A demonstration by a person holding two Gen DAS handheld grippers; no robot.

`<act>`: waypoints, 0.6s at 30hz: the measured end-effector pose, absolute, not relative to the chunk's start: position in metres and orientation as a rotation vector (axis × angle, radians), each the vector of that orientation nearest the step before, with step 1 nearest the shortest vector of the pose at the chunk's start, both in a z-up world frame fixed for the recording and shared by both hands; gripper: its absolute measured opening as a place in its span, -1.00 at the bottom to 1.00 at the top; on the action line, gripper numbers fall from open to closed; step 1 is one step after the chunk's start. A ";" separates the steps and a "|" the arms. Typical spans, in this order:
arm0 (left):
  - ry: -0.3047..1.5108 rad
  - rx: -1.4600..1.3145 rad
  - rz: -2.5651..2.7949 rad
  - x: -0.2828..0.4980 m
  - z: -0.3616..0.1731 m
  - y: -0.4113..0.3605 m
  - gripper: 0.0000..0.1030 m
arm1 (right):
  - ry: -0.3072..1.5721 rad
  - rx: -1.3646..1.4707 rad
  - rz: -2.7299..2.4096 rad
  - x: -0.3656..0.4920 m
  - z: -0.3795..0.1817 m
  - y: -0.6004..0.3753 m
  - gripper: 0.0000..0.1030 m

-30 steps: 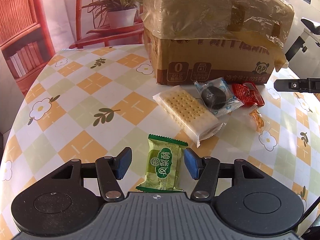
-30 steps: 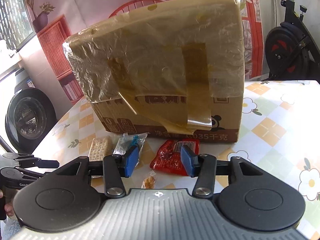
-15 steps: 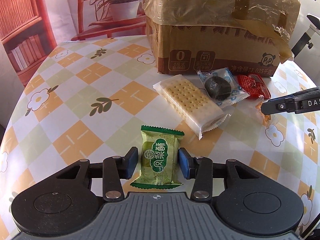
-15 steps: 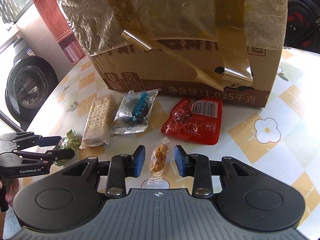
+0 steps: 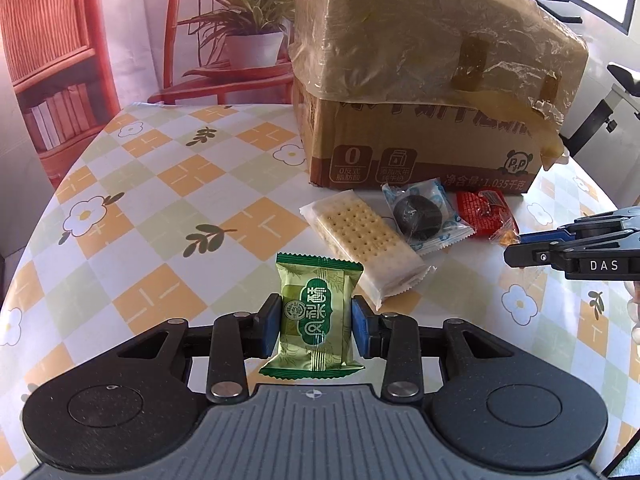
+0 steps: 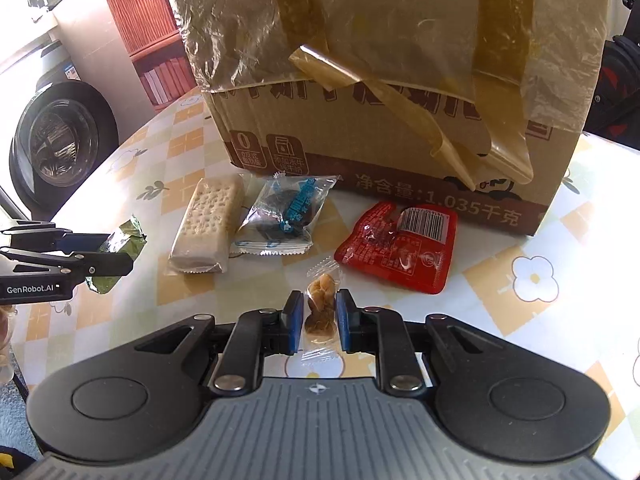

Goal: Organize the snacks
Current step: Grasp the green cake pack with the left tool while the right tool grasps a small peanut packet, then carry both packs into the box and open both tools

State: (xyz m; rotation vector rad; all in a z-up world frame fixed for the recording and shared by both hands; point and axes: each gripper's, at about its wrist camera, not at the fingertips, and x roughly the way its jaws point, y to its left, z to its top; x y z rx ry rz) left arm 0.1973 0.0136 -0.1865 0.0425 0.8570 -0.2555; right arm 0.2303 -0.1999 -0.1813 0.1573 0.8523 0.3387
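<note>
My left gripper (image 5: 314, 330) is shut on a green foil snack packet (image 5: 314, 312), held a little above the table; it also shows at the left of the right wrist view (image 6: 116, 252). My right gripper (image 6: 318, 322) is shut on a small clear packet of brown nuts (image 6: 320, 308). On the table lie a cracker pack (image 5: 362, 240) (image 6: 208, 224), a clear-and-blue packet with a dark cookie (image 5: 422, 216) (image 6: 288, 212) and a red packet (image 6: 400, 246) (image 5: 482, 210).
A big cardboard box (image 5: 420, 136) (image 6: 384, 128) wrapped in plastic film and tape stands at the back of the checked tablecloth (image 5: 160, 208). A red chair with a potted plant (image 5: 244, 40) stands beyond the table edge.
Both grippers have closed: the left on the green packet and lifted it slightly, the right came down and forward over the nut packet and shut on it.
</note>
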 end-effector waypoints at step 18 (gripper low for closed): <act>0.455 -0.051 -0.261 0.243 -0.031 -0.023 -0.24 | 0.349 0.127 0.347 0.235 -0.023 -0.239 -0.63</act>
